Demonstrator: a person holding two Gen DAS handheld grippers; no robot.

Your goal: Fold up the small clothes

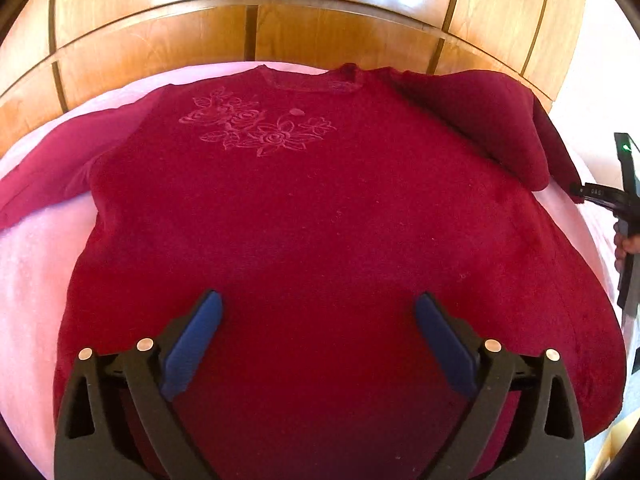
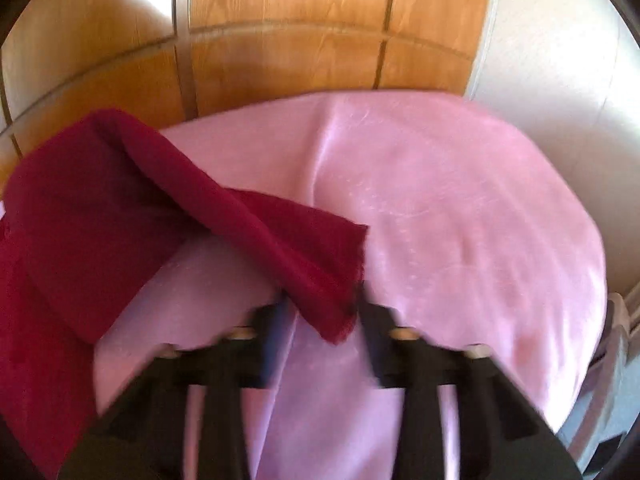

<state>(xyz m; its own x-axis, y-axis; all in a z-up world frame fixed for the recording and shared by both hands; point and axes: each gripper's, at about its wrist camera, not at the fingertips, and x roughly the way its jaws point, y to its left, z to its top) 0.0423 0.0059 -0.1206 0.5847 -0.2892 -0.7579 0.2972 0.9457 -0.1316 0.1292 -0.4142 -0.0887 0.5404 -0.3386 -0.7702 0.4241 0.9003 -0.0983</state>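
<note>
A dark red sweater (image 1: 320, 216) with embroidered roses lies flat, front up, on a pink sheet (image 1: 36, 280). My left gripper (image 1: 318, 308) hovers open over its lower body, holding nothing. The sweater's right sleeve (image 2: 256, 224) lies twisted across the pink sheet (image 2: 460, 208), its cuff end between the fingers of my right gripper (image 2: 322, 304). The right view is blurred; the jaws stand apart around the cuff, and I cannot tell if they touch it. The right gripper also shows at the right edge of the left wrist view (image 1: 624, 200).
A wooden panelled headboard (image 1: 280, 28) stands behind the bed. A pale wall (image 2: 560, 60) is at the right. The bed's right edge (image 2: 600, 300) drops off near grey items.
</note>
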